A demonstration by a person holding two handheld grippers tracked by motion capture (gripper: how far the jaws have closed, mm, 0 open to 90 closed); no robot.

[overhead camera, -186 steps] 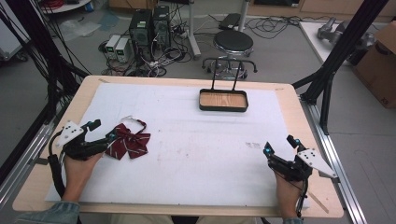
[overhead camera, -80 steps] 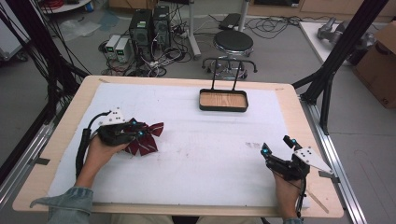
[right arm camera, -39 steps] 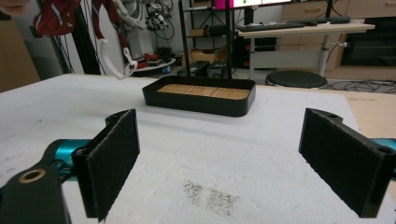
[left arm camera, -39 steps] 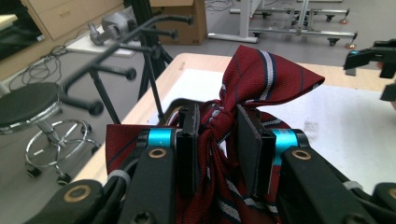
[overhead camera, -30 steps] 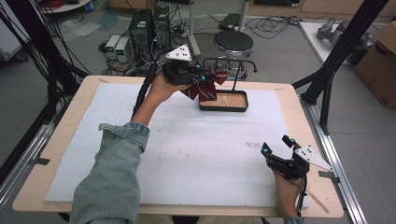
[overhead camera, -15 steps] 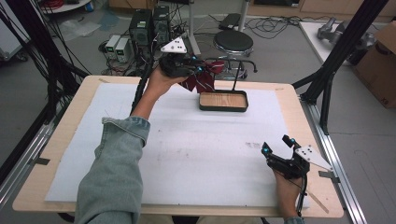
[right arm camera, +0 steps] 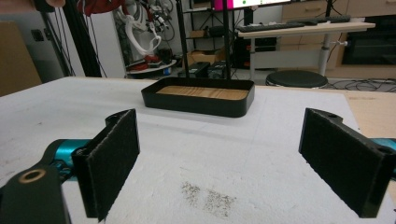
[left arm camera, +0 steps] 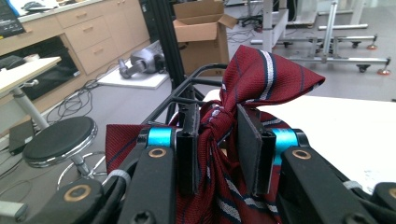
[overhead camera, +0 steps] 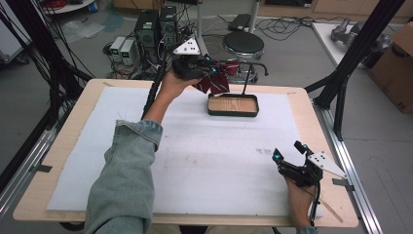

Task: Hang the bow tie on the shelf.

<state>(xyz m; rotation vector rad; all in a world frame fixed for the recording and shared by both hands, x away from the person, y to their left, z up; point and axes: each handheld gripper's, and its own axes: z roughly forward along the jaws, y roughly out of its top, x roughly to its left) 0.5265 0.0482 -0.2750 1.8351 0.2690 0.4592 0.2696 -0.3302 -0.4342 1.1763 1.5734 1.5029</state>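
Lab room, grey floor, cluttered edges.
Wooden table [overhead camera: 316,122] under a white sheet [overhead camera: 209,161]; black frame posts [overhead camera: 348,63] at either side. Beyond it a round black stool [overhead camera: 243,45], computer towers [overhead camera: 156,27] with tangled cables [overhead camera: 282,27] (loose on the floor). Cardboard box [overhead camera: 395,68] at far right. Wooden drawer cabinets [left arm camera: 93,32] and a desk [right arm camera: 299,29] line the walls. Even indoor light.
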